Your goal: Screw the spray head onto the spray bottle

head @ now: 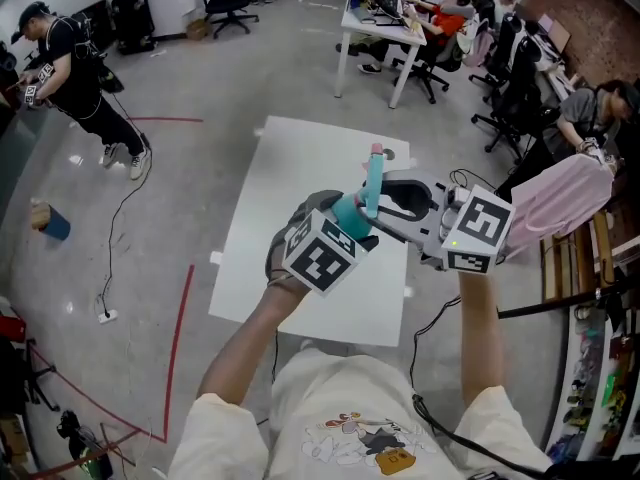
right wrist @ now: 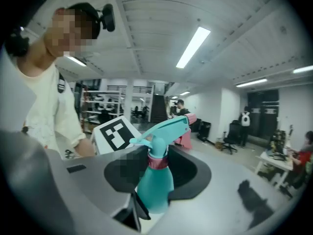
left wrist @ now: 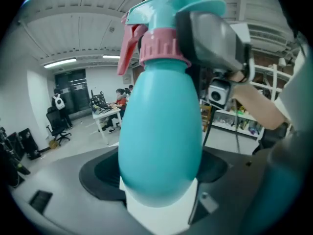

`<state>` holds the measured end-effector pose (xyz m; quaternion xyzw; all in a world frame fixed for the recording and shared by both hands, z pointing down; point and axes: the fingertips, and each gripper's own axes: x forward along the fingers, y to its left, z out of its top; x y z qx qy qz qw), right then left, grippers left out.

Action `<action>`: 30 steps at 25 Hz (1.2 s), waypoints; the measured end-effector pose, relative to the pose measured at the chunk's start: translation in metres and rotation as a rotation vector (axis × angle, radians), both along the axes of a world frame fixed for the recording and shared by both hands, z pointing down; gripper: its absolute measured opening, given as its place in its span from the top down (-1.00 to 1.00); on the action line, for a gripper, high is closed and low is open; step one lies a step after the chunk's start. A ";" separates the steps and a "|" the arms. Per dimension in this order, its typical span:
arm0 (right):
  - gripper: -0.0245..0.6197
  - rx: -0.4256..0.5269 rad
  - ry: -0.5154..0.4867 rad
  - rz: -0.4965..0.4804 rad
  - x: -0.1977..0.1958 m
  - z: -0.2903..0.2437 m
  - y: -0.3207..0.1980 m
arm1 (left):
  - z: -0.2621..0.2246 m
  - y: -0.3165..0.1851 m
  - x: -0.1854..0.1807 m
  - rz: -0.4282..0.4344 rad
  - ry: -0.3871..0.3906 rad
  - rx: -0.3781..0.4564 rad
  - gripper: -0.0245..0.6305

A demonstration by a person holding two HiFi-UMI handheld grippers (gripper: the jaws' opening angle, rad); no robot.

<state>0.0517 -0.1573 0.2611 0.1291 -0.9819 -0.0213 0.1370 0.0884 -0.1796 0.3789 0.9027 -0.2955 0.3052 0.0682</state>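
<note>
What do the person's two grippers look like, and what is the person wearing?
The left gripper and right gripper are grey shells with black recesses, each carrying a white cube printed with black square markers. A black cable runs from the right one. The person wears a cream short-sleeved T-shirt with a cartoon print.

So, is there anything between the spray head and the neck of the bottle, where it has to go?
Nothing visible does. The spray head already sits on the spray bottle, its pink collar meeting the body, with no object between them. The left gripper holds the bottle's body.
</note>
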 end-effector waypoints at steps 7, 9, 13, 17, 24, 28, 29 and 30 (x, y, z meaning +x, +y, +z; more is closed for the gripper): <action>0.53 -0.028 0.024 0.454 0.002 0.022 -0.023 | 0.022 -0.018 -0.010 -0.155 -0.031 0.029 -0.35; 0.53 -0.055 0.031 0.440 0.004 0.025 -0.023 | 0.022 -0.017 -0.004 -0.129 0.009 0.003 -0.35; 0.29 -0.125 0.094 0.323 0.017 0.032 -0.003 | 0.020 -0.012 -0.014 -0.064 0.016 0.005 -0.35; 0.27 -0.022 0.267 0.150 0.045 -0.001 0.022 | 0.010 -0.002 -0.028 0.058 -0.031 0.042 -0.35; 0.27 0.124 0.576 -0.327 0.031 -0.061 0.044 | -0.002 0.032 -0.009 0.407 -0.095 0.056 -0.35; 0.27 0.070 0.765 -0.477 0.027 -0.029 0.051 | -0.001 0.049 0.005 0.495 -0.140 0.053 -0.35; 0.27 0.047 0.804 -0.501 0.027 -0.020 0.054 | -0.003 0.050 0.007 0.495 -0.141 0.054 -0.35; 0.27 0.032 0.839 -0.521 0.027 -0.011 0.057 | -0.004 0.050 0.008 0.494 -0.137 0.055 -0.35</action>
